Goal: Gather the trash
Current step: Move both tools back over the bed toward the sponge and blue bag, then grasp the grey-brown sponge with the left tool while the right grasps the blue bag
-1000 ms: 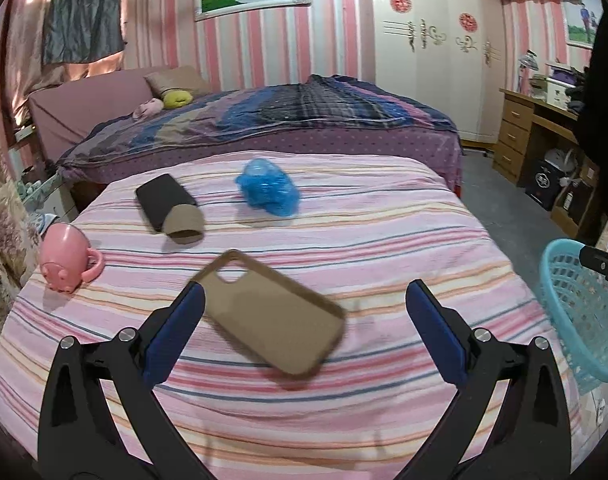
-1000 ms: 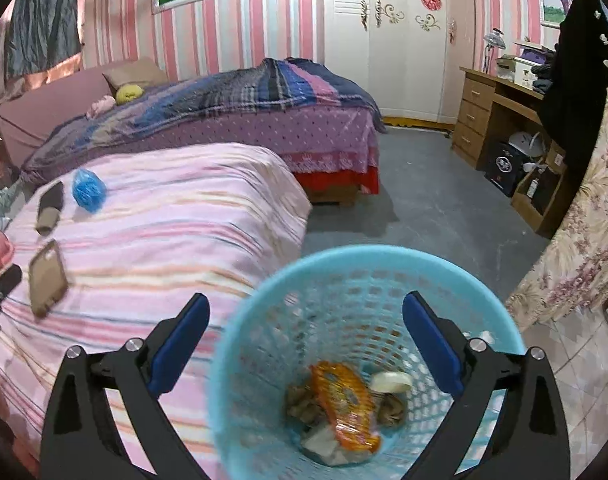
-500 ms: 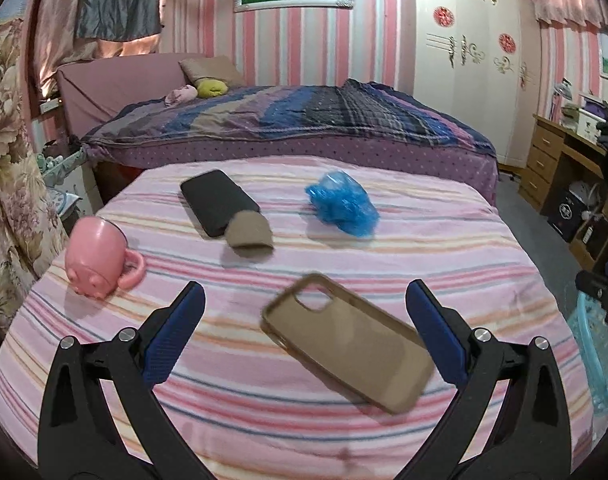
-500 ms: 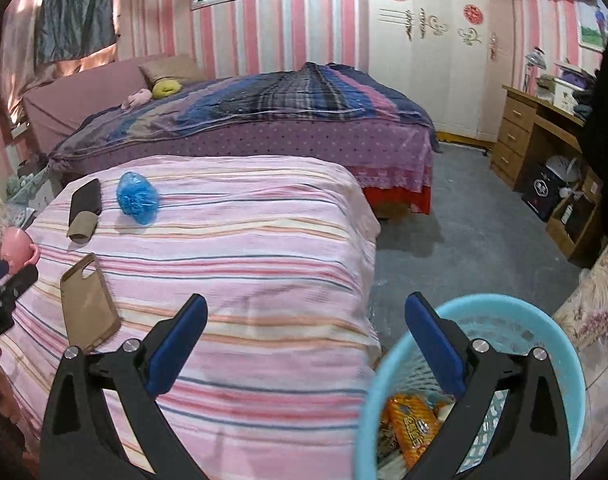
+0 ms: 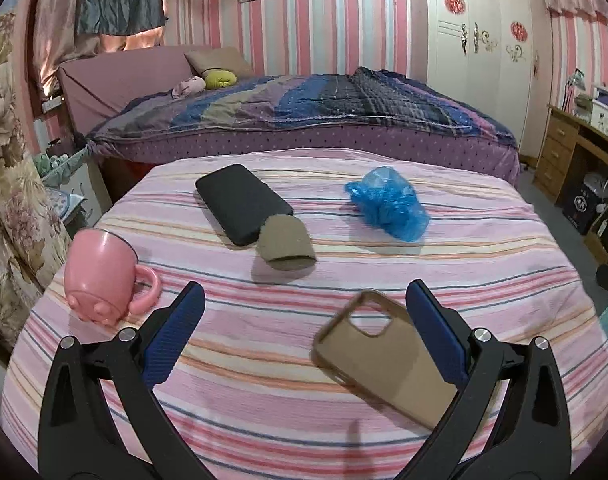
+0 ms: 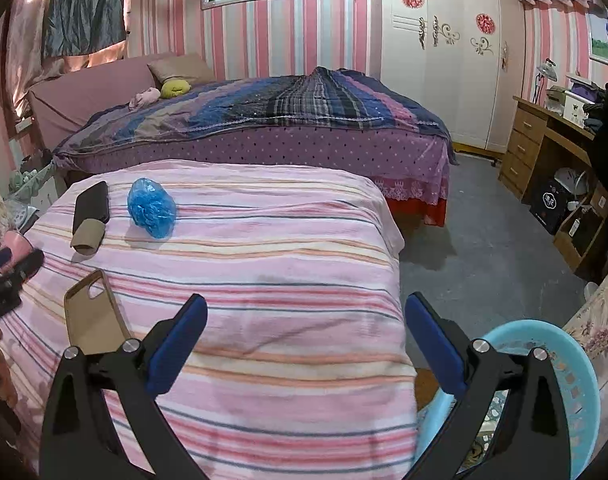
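A crumpled blue plastic bag lies on the pink striped cloth, far right of centre; it also shows in the right wrist view. A brown cardboard tube lies beside a black phone. My left gripper is open and empty, low over the cloth's near edge. My right gripper is open and empty over the cloth's right end. The light blue trash basket stands on the floor at lower right, partly behind my right finger.
A brown phone case lies just before my left gripper, and shows in the right wrist view. A pink mug lies on the cloth's left. A purple bed stands behind, a wooden desk on the right.
My left gripper has swung left, so the phone case shifted from centre to right in its view. My right gripper has lifted off the basket and turned toward the cloth.
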Tool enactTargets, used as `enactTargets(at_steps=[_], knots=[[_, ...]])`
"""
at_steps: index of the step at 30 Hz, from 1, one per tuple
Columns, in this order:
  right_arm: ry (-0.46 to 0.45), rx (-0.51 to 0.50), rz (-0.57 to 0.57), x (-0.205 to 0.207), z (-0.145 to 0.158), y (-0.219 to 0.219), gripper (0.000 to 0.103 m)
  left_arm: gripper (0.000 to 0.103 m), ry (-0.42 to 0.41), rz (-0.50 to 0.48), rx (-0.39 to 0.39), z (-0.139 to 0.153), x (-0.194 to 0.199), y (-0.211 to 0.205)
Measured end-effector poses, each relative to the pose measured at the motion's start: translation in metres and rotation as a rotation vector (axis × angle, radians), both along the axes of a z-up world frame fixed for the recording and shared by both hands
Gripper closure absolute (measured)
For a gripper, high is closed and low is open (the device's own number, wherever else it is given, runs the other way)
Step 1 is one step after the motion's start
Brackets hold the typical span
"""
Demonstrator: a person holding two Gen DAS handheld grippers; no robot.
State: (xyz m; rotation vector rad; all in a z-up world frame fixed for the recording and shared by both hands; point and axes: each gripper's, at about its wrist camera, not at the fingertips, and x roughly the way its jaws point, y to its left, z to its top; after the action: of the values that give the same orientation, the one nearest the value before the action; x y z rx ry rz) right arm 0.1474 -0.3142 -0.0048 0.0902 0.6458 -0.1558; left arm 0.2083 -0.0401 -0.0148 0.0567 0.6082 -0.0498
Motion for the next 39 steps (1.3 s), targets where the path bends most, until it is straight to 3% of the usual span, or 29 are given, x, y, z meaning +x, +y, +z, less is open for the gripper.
enactTargets(at_steps=[3, 8, 21, 39], knots=[[0.023, -0.003, 0.023, 0.012, 0.0, 0.002, 0.006, 0.006, 0.006, 0.004, 0.007, -0.001, 0.007, 0.008], [0.054, -0.06, 0.051, 0.043, 0.007, 0.003, 0.006, 0.006, 0.064, 0.039, -0.052, -0.006, 0.033, 0.024], [0.071, -0.124, 0.096, 0.102, -0.004, 0.02, 0.006, 0.006, 0.128, 0.068, -0.047, -0.022, 0.074, 0.033], [0.137, -0.047, 0.18, 0.149, -0.023, 0.028, 0.006, 0.006, 0.251, 0.067, -0.04, -0.047, 0.124, 0.024]])
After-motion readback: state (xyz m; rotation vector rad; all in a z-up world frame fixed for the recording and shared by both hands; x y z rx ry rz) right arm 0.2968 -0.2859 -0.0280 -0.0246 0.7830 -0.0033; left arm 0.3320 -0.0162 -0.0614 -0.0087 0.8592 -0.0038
